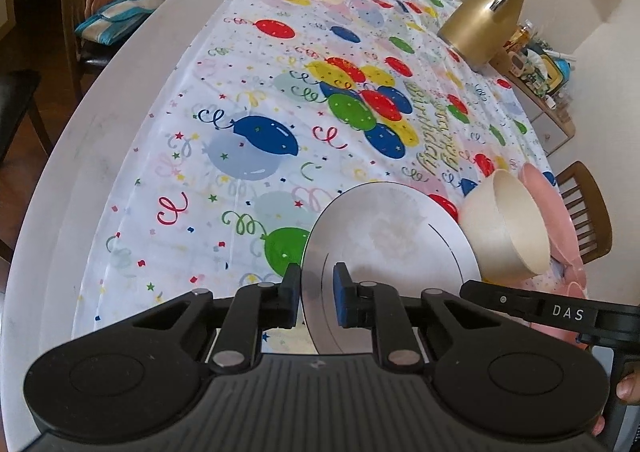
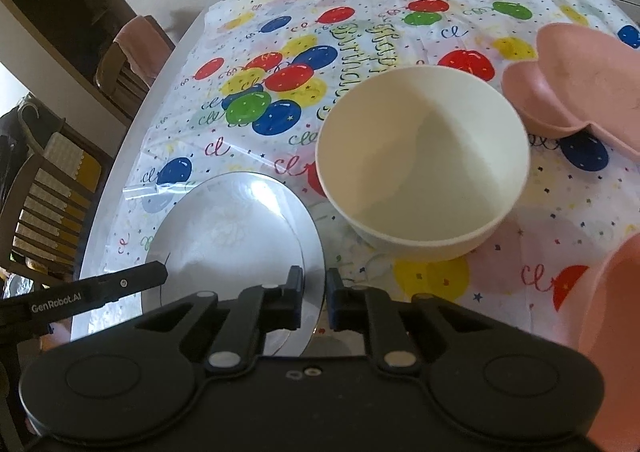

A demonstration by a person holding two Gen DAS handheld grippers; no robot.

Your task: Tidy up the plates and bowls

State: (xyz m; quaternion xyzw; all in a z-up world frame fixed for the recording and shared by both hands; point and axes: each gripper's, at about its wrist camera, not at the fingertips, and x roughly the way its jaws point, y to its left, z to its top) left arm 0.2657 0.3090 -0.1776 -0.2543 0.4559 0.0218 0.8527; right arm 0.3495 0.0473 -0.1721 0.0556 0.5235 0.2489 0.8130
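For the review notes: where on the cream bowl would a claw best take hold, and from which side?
Grip the cream round bowl by its thin upper rim, coming down from above on the near edge, one finger inside and one outside. It stands upright with an open, empty mouth, and its body looks too wide to span. The near side seems clear; the pink scalloped dish crowds the far right and the flat silver plate lies to the left.
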